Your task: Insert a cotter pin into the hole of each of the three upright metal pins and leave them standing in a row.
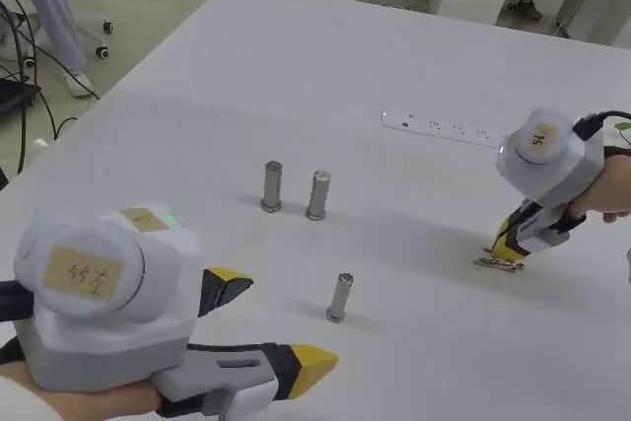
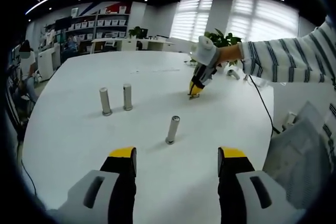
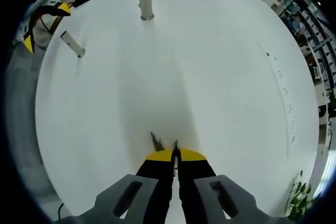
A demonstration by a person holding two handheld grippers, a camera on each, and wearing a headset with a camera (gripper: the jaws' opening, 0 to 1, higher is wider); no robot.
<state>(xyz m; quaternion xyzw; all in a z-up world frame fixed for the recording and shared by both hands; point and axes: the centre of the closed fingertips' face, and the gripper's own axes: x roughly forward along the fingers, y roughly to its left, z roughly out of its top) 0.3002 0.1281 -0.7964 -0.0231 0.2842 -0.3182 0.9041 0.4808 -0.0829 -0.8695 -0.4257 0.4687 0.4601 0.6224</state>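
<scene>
Three upright metal pins stand on the white table: two side by side [image 1: 272,186] [image 1: 317,194] and a third [image 1: 339,298] nearer to me. My left gripper [image 1: 271,322] is open just left of the near pin [image 2: 172,129], nothing between its jaws. Far to the right, my right gripper [image 1: 508,248] points down at the table, with small cotter pins [image 1: 498,264] at its tips. In the right gripper view the right gripper [image 3: 176,153] is shut, one thin cotter pin [image 3: 175,144] sticking out between the tips and another [image 3: 156,141] lying just beside them.
A white power strip [image 1: 444,129] lies on the table behind the right gripper. A black cable [image 2: 262,106] trails from the right gripper towards the table edge. Office chairs and a seated person [image 1: 49,7] are beyond the table's far left corner.
</scene>
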